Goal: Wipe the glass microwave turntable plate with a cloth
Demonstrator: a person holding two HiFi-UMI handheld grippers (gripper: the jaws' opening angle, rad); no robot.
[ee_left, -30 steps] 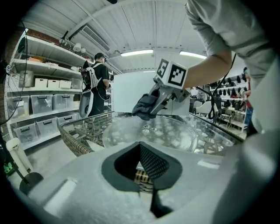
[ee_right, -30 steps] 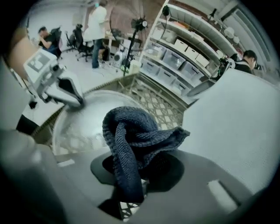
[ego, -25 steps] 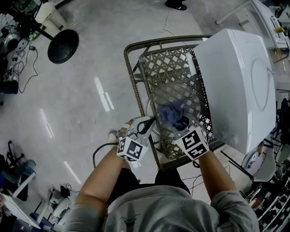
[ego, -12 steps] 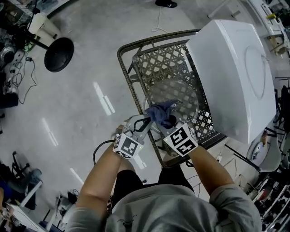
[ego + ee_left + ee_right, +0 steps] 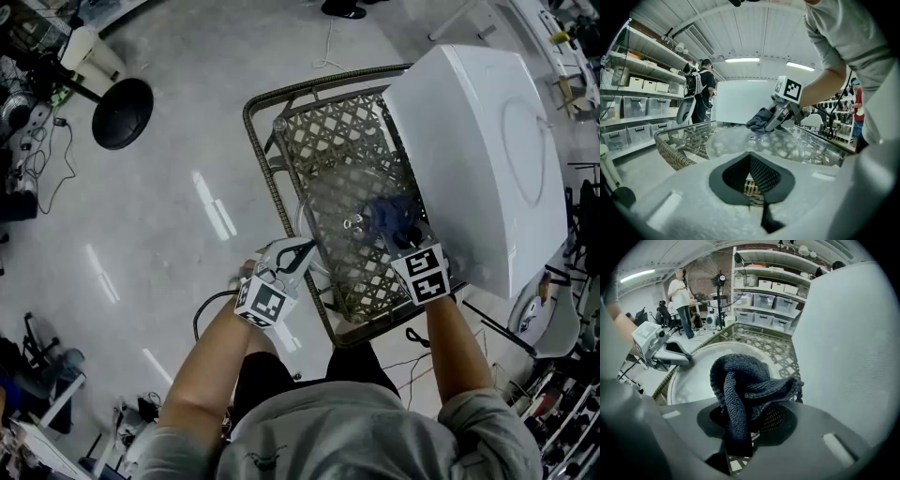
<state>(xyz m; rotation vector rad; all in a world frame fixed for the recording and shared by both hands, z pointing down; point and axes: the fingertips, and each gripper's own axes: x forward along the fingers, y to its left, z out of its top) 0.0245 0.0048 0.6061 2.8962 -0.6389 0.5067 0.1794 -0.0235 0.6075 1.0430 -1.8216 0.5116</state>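
grey polished concrete floor fills the head view, with pale streaks of reflected light at about 9 o'clock. a black round stand base sits at 10 o'clock, with loose cables trailing beside it. near the centre stands a wicker table with an open lattice top, and a big white appliance lies against its 3 o'clock side. in the left gripper view a ribbed white ceiling carries strip lights at 12 o'clock, and wall shelves hold clear storage bins at 9 o'clock. in the right gripper view a large standing fan rises at 11 o'clock, just beside more shelving with bins.
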